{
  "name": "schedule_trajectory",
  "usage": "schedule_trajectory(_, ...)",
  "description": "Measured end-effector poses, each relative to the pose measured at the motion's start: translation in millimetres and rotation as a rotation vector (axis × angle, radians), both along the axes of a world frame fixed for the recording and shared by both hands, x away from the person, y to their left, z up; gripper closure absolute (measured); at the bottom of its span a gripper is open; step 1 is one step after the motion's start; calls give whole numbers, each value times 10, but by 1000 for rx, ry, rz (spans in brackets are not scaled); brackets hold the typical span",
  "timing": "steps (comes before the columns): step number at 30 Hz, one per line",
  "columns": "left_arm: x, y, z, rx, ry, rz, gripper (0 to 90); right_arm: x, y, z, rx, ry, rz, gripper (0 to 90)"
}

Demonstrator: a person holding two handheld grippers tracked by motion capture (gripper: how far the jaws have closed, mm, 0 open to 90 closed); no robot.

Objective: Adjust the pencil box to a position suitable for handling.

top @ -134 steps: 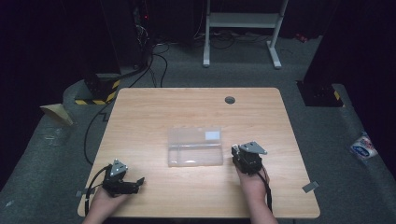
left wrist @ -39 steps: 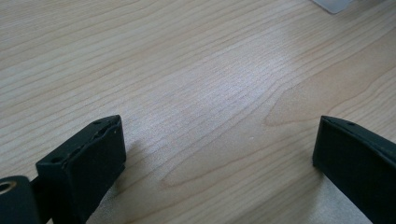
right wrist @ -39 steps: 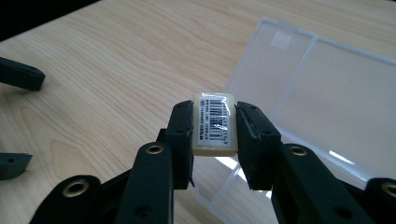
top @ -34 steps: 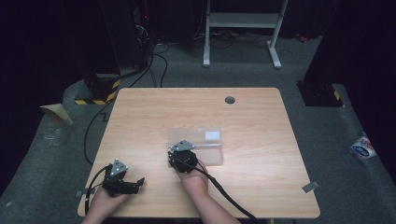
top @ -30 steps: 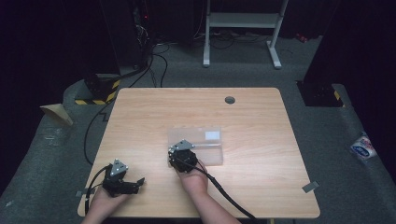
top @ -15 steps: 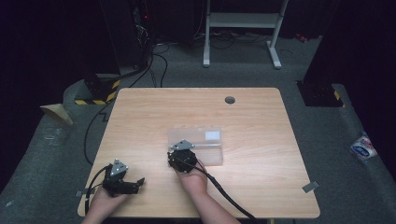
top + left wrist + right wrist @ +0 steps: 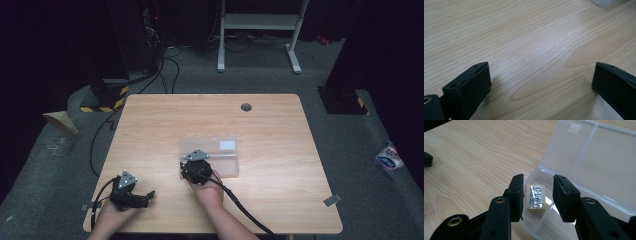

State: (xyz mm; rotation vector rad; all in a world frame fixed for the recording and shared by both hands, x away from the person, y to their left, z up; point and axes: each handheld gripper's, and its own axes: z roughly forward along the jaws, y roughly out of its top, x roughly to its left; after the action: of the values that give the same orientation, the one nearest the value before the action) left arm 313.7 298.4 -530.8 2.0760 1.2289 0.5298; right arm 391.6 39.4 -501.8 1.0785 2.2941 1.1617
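done: eraser (image 7: 536, 198) lies in box (image 7: 599, 162) | your right claw (image 7: 537, 195) just opening, off it | left claw (image 7: 541, 85) open on desk (image 7: 524, 37) | left: shut lid

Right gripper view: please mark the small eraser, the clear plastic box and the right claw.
eraser (image 7: 536, 198): right gripper view, on its printed label.
clear plastic box (image 7: 599, 167): right gripper view, on the open lid's flat panel.
right claw (image 7: 537, 195): right gripper view, midway between its two black fingertips.
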Motion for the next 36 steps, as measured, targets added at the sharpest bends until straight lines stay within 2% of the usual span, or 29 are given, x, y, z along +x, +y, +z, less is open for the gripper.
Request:
schedule_trajectory(6,-4,-2,-1,-2,0,3,23,-20,-54,53,9,0,-10,558)
schedule_trajectory(10,0,3,1,6,-3,-1,22,-27,-124,103,12,-20,-6,543)
schedule_trajectory(14,0,2,0,5,-3,-1,22,-29,-249,162,26,-25,-22,524)
schedule_trajectory(26,1,0,-1,5,-3,0,18,-36,-710,216,25,-42,-93,507)
schedule_trajectory(29,-1,-7,-3,-5,4,3,16,-62,-904,231,11,-53,-114,507)
schedule_trajectory(36,0,-9,-5,-2,3,3,10,-121,-1204,242,18,-52,-156,503)
